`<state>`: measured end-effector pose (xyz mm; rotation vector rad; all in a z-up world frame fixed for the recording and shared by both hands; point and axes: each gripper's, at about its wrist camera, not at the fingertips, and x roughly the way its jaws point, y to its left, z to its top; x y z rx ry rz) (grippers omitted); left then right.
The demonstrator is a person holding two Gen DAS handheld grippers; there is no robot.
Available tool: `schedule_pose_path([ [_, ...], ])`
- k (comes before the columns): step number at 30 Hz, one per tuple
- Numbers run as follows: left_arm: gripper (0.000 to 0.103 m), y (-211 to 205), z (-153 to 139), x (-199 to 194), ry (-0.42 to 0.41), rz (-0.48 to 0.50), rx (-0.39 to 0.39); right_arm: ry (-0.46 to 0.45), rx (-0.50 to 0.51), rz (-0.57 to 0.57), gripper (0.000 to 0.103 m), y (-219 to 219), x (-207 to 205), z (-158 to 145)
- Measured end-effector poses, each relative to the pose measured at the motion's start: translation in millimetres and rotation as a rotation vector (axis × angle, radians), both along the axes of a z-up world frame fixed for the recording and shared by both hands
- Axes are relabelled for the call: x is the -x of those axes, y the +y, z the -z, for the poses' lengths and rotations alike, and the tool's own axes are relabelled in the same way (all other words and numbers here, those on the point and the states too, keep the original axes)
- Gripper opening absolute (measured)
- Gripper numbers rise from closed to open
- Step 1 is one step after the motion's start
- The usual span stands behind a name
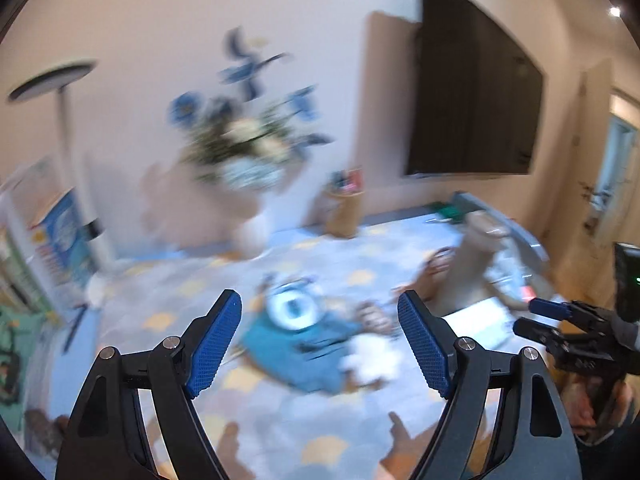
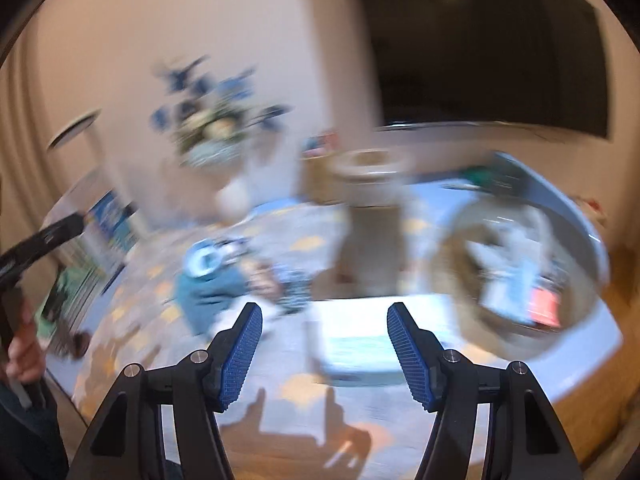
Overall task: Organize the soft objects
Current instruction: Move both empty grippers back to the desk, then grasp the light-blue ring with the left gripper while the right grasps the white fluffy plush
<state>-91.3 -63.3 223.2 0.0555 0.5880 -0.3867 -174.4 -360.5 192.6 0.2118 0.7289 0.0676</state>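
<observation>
Left wrist view: looks down over its own gripper [image 1: 320, 344] at the rug [image 1: 280, 432], from well above; blurred.
Right wrist view: same downward slant across the rug [image 2: 304, 396], set further right; blurred.
Shared: blue one-eyed plush [image 1: 296, 332] [image 2: 208, 280], wall screen [image 1: 472, 92] [image 2: 480, 48], flower arrangement [image 1: 240, 140] [image 2: 212, 128].
Cross-sight: left view catches the right gripper [image 1: 528, 314] at its right edge.

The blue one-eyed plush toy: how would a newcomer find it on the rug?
Start at the big patterned rug under the wall-mounted TV. Near its middle lies a small heap of soft things; the blue plush toy is at its left end. Only it has one large white-ringed eye.
</observation>
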Motion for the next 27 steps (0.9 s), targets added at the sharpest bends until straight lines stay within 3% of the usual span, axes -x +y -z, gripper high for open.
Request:
schedule_pose_path([
  [7,0.079,39.8,94.2,-41.1,0.120,-0.107,-0.032,0.036,0.063,-0.181,0.063,103.0,-55.3,49.9],
  [10,0.079,50.1,139.3,-62.5,0.186,-0.144,-0.014,0.055,0.075,-0.192,0.067,118.9,-72.6,84.3],
  [14,0.079,60.8,181.8,-75.7,0.214,-0.198,0.001,0.003,0.085,-0.134,0.067,118.3,-90.5,118.5],
  [17,0.079,65.0,192.3,-80.8,0.247,-0.216,0.007,0.023,0.060,-0.045,0.068,104.0,-101.5,136.4],
  [22,0.079,65.8,195.2,-82.1,0.252,-0.201,0.027,0.069,-0.013,0.012,0.072,85.7,-111.8,144.6],
  [27,0.079,62.3,196.4,-83.0,0.254,-0.185,0.013,0.068,0.024,0.019,0.079,90.6,-110.5,143.6],
])
